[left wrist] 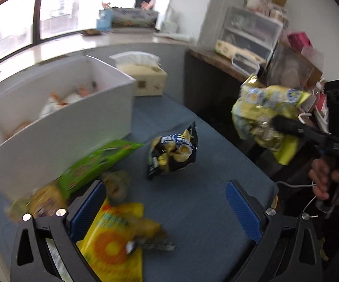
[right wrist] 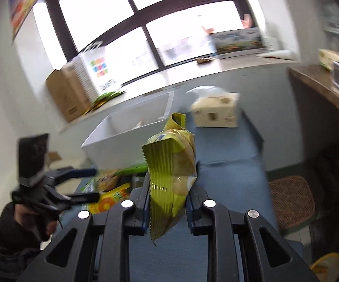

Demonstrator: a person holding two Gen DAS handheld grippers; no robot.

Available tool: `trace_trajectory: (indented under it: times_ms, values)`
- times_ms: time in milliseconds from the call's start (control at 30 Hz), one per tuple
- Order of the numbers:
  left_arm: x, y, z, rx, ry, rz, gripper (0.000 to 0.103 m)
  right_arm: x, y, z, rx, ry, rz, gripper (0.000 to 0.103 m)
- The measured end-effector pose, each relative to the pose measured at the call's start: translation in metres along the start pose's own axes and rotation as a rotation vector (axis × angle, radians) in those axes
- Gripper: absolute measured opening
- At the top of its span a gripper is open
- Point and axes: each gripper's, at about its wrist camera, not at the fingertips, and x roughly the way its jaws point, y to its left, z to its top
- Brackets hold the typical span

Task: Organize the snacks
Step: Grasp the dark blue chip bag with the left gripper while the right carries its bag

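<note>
The right gripper (right wrist: 168, 208) is clamped on a yellow-green snack bag (right wrist: 171, 164), which is pinched near its lower half between the blue pads and stands upright above them, its crimped edge hanging below the jaws. In the left wrist view the same bag (left wrist: 263, 117) is seen lifted clear of the table at about 3 o'clock, held off the blue tabletop (left wrist: 204, 199) by the black fingers of the right gripper (left wrist: 273, 123); a hand (left wrist: 329, 181) is wrapped around its handle.

The left gripper (left wrist: 167, 208) is held with its jaws wide apart — nothing is gripped between the blue pads (left wrist: 242, 211). Under and just beyond its left finger, at about 7 o'clock, a yellow bag with an orange circle (left wrist: 113, 242) is lying flat on the table. A black-and-yellow chip bag (left wrist: 173, 151) is lying alone near the centre of the view. At 9 o'clock a green packet (left wrist: 94, 164) is leaning against the front wall of a white bin (left wrist: 63, 136), with a blurred yellowish packet (left wrist: 42, 202) beside it — its print cannot be read. A few pale and orange items are seen inside the bin. A tissue box (left wrist: 146, 77) is standing just behind the bin at 12 o'clock.
</note>
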Motion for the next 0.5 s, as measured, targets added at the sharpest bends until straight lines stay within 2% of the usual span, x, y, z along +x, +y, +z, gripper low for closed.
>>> trace_trajectory:
  times_ms: [100,200,300,367,433,467,500]
  values:
    - [0.038,-0.027,0.018,0.110,0.049,-0.004,0.103,-0.013,-0.011,-0.002,0.024,-0.022,-0.046,0.025]
    - [0.077,-0.053,0.023,0.247,0.094,0.158,0.103,-0.021,-0.019,-0.003,0.041,-0.030,-0.071,0.025]
    - [0.109,-0.068,0.019,0.361,0.099,0.381,0.103,-0.022,-0.029,-0.004,0.055,-0.031,-0.091,0.025]
    - [0.125,-0.074,0.014,0.413,0.120,0.448,0.099,-0.018,-0.035,-0.005,0.070,-0.025,-0.090,0.025]
    - [0.140,-0.080,0.007,0.485,0.152,0.539,0.067,-0.016,-0.037,-0.007,0.074,-0.021,-0.096,0.025]
    - [0.144,-0.080,0.005,0.495,0.146,0.575,0.056,-0.016,-0.040,-0.007,0.081,-0.020,-0.094,0.025]
    - [0.142,-0.077,0.005,0.480,0.124,0.570,0.052,-0.017,-0.042,-0.008,0.088,-0.021,-0.090,0.025]
